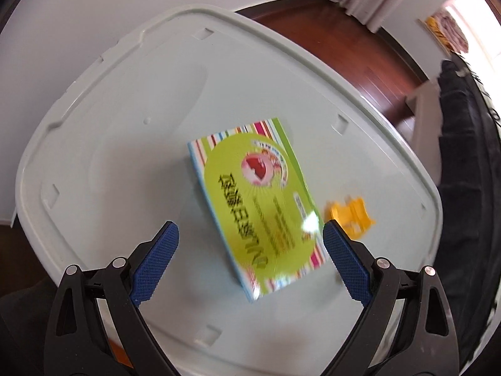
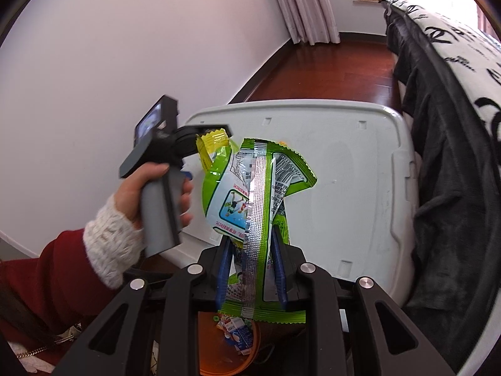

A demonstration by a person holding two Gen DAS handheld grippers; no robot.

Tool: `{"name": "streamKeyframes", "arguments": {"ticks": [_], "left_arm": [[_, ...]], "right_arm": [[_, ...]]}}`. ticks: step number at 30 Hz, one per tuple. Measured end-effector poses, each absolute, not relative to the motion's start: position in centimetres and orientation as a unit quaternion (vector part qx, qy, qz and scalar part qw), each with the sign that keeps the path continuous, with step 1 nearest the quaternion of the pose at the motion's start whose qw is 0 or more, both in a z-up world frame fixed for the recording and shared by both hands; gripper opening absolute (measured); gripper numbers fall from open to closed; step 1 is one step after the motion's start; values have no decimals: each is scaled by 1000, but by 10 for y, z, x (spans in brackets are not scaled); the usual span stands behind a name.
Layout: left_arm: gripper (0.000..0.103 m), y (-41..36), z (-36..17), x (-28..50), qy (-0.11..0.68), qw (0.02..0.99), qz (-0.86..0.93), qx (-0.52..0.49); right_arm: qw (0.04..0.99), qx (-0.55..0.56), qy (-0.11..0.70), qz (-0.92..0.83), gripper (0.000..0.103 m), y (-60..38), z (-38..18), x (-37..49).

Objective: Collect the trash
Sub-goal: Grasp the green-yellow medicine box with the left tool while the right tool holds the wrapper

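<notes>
Your right hand-held gripper (image 2: 252,269) clamps its blue pads on a crumpled green and white snack wrapper (image 2: 255,194), which stands up between them with its silver seam facing the camera. Just below that hand-held gripper, an orange bin (image 2: 233,352) sits on the floor with a few scraps of packaging inside. Your left hand-held gripper (image 1: 250,232) has its jaws spread wide and grips nothing; it points down over the white bench (image 1: 125,125), a plastic top with a raised rim. A green booklet (image 1: 256,206) with striped edges lies flat on the bench between and just beyond the fingertips, blurred in the left wrist view. A small yellow wrapper (image 1: 352,216) lies on the bench just beside the booklet's right edge, near the right fingertip. In the right wrist view your left hand (image 2: 150,194), in a white knitted cuff and red sleeve, grips the grey handle. Beyond the bench run dark wooden floor (image 2: 328,69), a white wall (image 2: 125,47), pale curtains (image 2: 300,3), and a bed (image 2: 454,94) draped in dark and white printed covers.
</notes>
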State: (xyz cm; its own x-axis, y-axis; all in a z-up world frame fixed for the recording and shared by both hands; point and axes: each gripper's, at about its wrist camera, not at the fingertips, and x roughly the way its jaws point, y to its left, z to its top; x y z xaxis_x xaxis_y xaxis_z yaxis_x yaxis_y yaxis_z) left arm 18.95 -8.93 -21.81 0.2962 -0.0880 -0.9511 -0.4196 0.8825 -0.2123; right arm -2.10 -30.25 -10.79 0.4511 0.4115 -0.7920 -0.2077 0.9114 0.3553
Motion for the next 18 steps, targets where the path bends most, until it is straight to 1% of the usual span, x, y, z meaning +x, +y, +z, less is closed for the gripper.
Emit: {"name": "streamKeyframes", "arguments": {"ticks": [9, 18], "left_arm": [[91, -91, -249, 210, 613, 732, 159, -251], [95, -92, -251, 217, 606, 730, 163, -270]], "right_arm": [[835, 103, 500, 205, 24, -294, -124, -14], [828, 109, 511, 203, 24, -297, -134, -11]]}}
